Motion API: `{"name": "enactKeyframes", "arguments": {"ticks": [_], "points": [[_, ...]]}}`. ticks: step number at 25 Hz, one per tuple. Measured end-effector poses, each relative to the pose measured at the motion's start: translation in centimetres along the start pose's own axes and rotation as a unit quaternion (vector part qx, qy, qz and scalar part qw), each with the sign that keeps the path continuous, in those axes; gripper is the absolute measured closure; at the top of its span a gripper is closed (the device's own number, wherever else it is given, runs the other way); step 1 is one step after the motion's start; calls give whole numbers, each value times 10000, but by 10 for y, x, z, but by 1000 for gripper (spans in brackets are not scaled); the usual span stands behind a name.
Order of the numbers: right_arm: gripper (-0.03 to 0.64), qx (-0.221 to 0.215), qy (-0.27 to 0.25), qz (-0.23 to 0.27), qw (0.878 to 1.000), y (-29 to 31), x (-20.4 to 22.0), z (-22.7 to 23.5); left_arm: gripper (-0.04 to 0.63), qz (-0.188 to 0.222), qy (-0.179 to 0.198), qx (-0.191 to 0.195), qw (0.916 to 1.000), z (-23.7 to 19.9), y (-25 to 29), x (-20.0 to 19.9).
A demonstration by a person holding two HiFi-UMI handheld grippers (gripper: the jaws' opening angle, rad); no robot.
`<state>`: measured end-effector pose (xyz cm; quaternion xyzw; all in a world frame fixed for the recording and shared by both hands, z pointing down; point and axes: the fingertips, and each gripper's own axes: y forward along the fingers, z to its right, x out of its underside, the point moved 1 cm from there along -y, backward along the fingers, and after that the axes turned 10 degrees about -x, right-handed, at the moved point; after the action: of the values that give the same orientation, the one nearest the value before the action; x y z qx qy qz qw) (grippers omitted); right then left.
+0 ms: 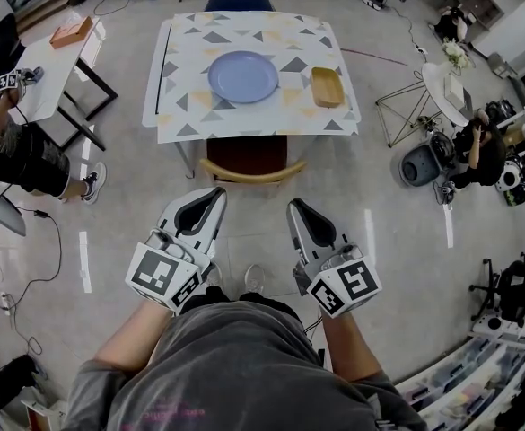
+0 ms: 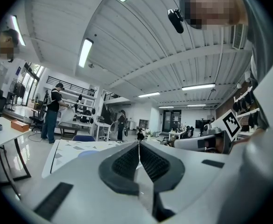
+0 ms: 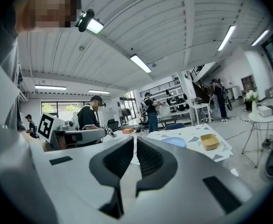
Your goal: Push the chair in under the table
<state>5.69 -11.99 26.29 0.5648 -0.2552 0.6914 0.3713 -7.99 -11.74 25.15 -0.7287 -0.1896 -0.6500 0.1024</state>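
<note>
In the head view the chair [image 1: 251, 172], with a curved wooden back and a dark red seat, stands at the near side of the table [image 1: 177, 106], its seat partly under the patterned cloth. Both grippers hover level a little short of the chair back, touching nothing. The left gripper [image 1: 219, 193] is shut and empty; its pads [image 2: 127, 160] meet in the left gripper view. The right gripper [image 1: 294, 206] has its jaws drawn together to a thin slit, nothing between them [image 3: 135, 139]. The chair is hidden in both gripper views.
On the table are a blue plate [image 1: 243, 76] and a wooden tray [image 1: 327, 86]. A blue chair [image 1: 238, 2] stands at the far side. A white desk [image 1: 51, 65] and a seated person [image 1: 20, 151] are at the left; a round side table [image 1: 443, 88] and equipment are at the right.
</note>
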Motion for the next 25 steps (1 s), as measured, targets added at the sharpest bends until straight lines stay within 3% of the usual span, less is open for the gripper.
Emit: {"name": "enactKeyframes", "arguments": {"ticks": [25], "points": [[609,-75,104,-168,9998,11,9,6,594,-118,-104,-97,9998,-8,2,8]]}}
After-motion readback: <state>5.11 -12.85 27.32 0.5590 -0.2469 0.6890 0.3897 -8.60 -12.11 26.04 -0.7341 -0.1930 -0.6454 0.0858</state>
